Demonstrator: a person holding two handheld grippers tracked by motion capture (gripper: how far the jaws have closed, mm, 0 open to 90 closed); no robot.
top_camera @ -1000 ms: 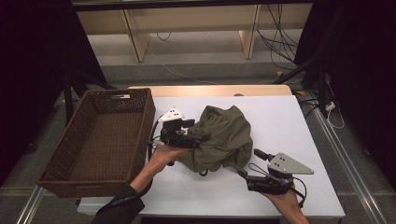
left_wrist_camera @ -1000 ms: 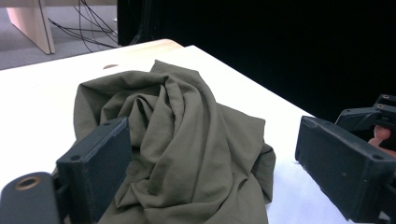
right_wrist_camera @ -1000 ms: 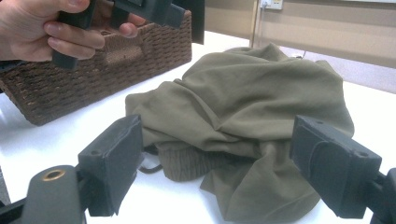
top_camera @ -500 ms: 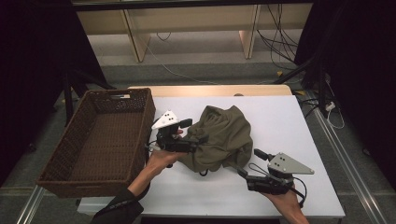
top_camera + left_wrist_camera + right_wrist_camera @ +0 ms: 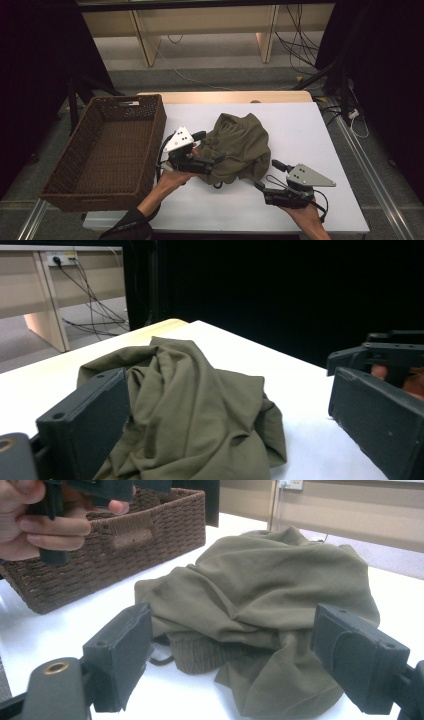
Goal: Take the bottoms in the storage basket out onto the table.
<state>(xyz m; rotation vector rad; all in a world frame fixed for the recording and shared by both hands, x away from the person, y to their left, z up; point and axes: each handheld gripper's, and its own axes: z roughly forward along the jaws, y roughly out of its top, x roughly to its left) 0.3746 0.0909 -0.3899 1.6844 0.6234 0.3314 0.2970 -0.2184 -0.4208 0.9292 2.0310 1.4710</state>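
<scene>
- High view first: your olive cloth (image 5: 237,147) lies in a crumpled heap on the white table (image 5: 320,130), just right of the wicker basket (image 5: 107,150), which stands empty.
- Left gripper (image 5: 202,150) sits at the cloth's left edge, between heap and basket; from above its jaws reach into the folds there.
- Left gripper view: your jaws stand wide, the cloth (image 5: 195,410) bunched between them, and the left jaw is close against a fold. Nothing is pinched yet.
- Right gripper (image 5: 265,175) hovers just off the near right corner of the heap, low over the table, with your hand (image 5: 305,215) behind it.
- Right gripper view: jaws wide here too, framing the cloth (image 5: 270,605), a ribbed hem and a thin cord peeking out underneath. The basket (image 5: 115,540) is beyond, and your other hand (image 5: 40,522) is up at top left.
- So where do you stand? Early, I'd say. Both grippers are lined up on the cloth, but neither has a grip.
- Left to do, as it looks: close on the fabric, lift it clear, and, if the basket is the goal, carry it across and drop it in.
</scene>
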